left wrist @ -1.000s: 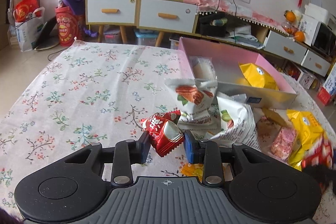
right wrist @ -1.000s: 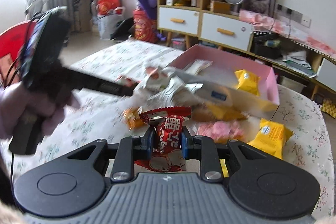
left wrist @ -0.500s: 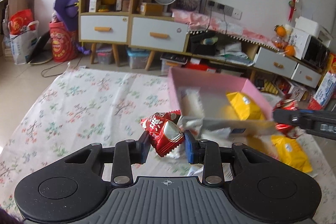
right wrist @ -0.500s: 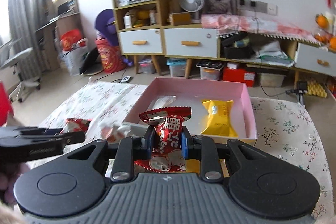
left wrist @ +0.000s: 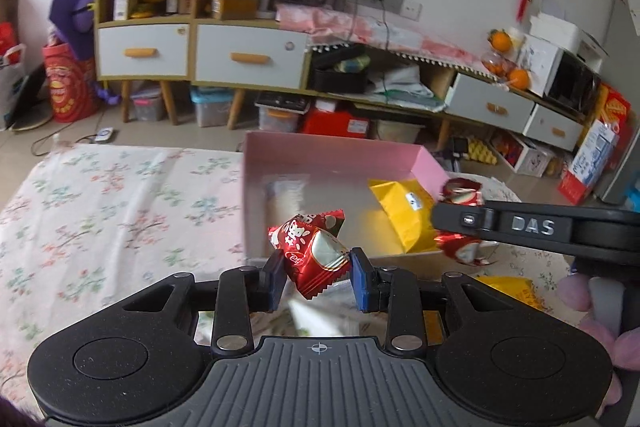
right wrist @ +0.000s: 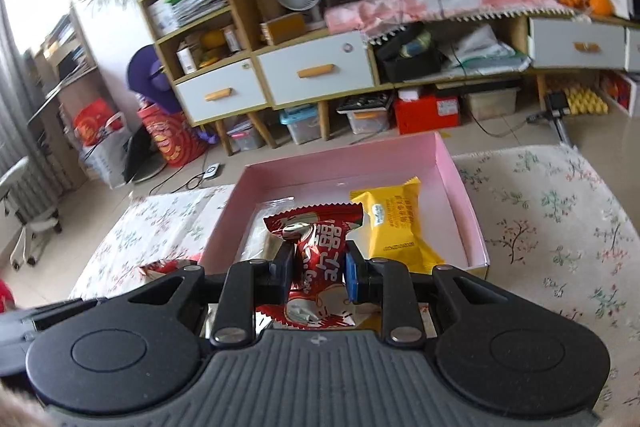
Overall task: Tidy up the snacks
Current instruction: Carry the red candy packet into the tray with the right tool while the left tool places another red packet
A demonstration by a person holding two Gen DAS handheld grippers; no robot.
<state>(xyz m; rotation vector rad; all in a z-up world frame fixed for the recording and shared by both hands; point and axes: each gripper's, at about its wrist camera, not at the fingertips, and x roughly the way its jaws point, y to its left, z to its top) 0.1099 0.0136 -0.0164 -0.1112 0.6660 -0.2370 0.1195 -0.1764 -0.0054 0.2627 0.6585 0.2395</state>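
Floral-cloth table (left wrist: 100, 211), pink box (right wrist: 460, 187) ahead. Your left hand-held gripper (left wrist: 316, 273) and right hand-held gripper (right wrist: 318, 267) each pinch a red snack packet (left wrist: 310, 251) (right wrist: 320, 251) mid-body over it. Light, crinkly, slippery foil: grip the padded middle, not seams.

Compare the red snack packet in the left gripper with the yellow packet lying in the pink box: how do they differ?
The red snack packet is shiny red foil; the yellow packet is matte yellow with a small white label. The red one is held in the air, clamped by the left gripper; the yellow one lies loose on the floor of the pink box. The yellow one looks larger. Both are sealed pillow-style wrappers.
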